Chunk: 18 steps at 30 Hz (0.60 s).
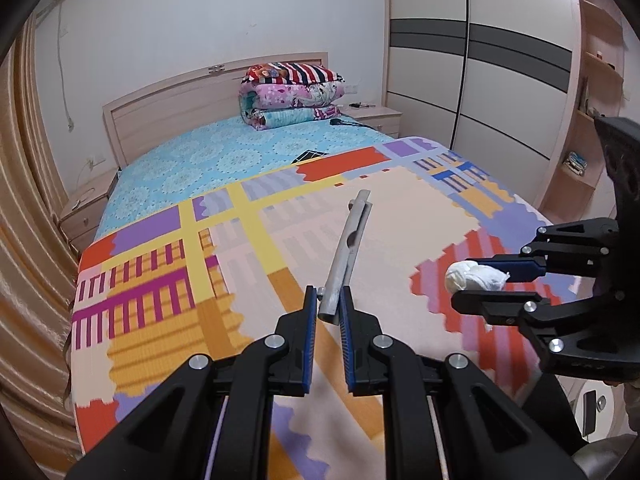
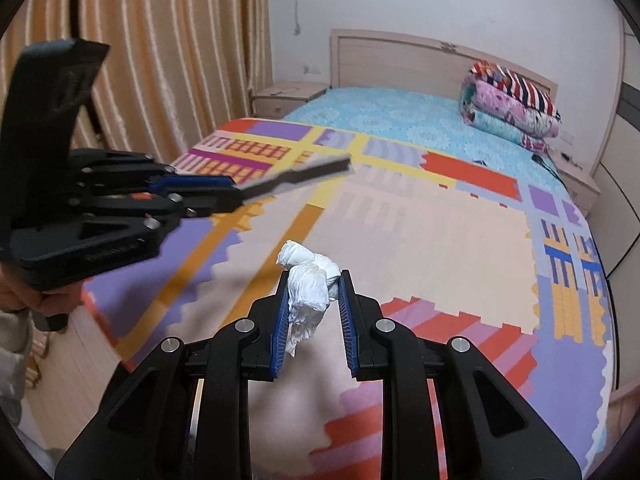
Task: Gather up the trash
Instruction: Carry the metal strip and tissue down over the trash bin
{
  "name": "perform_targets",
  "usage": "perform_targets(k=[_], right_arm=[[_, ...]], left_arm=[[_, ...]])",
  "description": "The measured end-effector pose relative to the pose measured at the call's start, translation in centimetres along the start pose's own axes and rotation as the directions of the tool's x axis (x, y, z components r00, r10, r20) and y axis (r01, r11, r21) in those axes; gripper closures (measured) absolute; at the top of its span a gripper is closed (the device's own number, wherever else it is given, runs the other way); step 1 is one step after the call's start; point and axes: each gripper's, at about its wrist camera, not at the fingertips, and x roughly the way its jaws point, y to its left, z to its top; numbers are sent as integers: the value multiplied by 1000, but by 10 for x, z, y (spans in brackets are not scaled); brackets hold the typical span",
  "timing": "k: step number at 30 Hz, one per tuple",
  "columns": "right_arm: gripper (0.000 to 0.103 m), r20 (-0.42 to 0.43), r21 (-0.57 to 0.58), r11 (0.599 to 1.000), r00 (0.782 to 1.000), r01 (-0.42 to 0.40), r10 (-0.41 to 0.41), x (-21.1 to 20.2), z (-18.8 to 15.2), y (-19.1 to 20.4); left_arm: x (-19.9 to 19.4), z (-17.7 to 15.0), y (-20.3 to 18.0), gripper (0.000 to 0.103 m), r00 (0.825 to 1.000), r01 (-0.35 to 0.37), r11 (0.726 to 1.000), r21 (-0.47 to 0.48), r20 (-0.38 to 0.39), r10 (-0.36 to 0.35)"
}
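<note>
My left gripper [image 1: 329, 300] is shut on the near end of a long grey flat strip [image 1: 348, 240] and holds it above the bed, pointing away; the strip also shows in the right wrist view [image 2: 296, 176], sticking out of the left gripper [image 2: 236, 198]. My right gripper [image 2: 312, 284] is shut on a crumpled white tissue wad [image 2: 308, 284], held above the patterned blanket [image 2: 440, 240]. In the left wrist view the wad [image 1: 474, 276] sits between the right gripper's jaws [image 1: 480, 284] at the right.
The bed has a colourful patchwork blanket [image 1: 160, 280] and a blue sheet [image 1: 208, 160]. Folded quilts [image 1: 292, 94] lie by the headboard. A wardrobe [image 1: 480, 60] stands at the right, curtains [image 2: 140, 60] at the left, nightstands [image 2: 288, 98] beside the headboard.
</note>
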Motion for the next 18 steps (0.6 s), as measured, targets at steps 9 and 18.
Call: perform_targets(k=[9,18], right_arm=[[80,51,-27,999,998,-38,39,-42,-12,15],[80,37,10,998,997,-70,69,-61,-55,15]], left_arm=[[-46,-27,-29,92,1000,13,1000,-3,22,-12],[-79,-73,-49,92,998,53,997,-50,24,-52]])
